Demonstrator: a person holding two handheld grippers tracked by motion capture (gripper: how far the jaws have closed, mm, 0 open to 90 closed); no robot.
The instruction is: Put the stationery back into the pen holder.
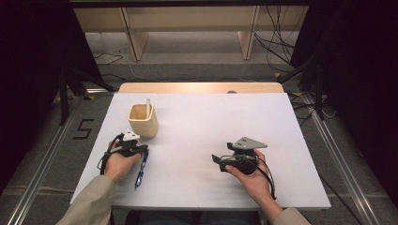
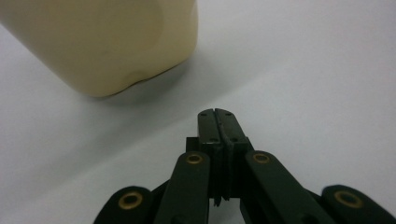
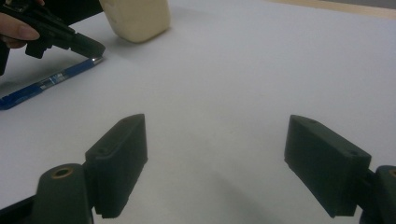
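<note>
Left gripper pinched shut on nothing, pen flat on the table at its 6 o'clock, cup at 12. Right gripper gapes wide — idle. Best to open the left, straddle the pen mid-barrel, close square — then lift.

A white tabletop covers the table, with a strip of bare wood along its far edge. Beyond it stands a pale wooden shelf unit — black cables trail over the floor beside it. A black figure five marks the floor at the left, near a metal rail.
</note>
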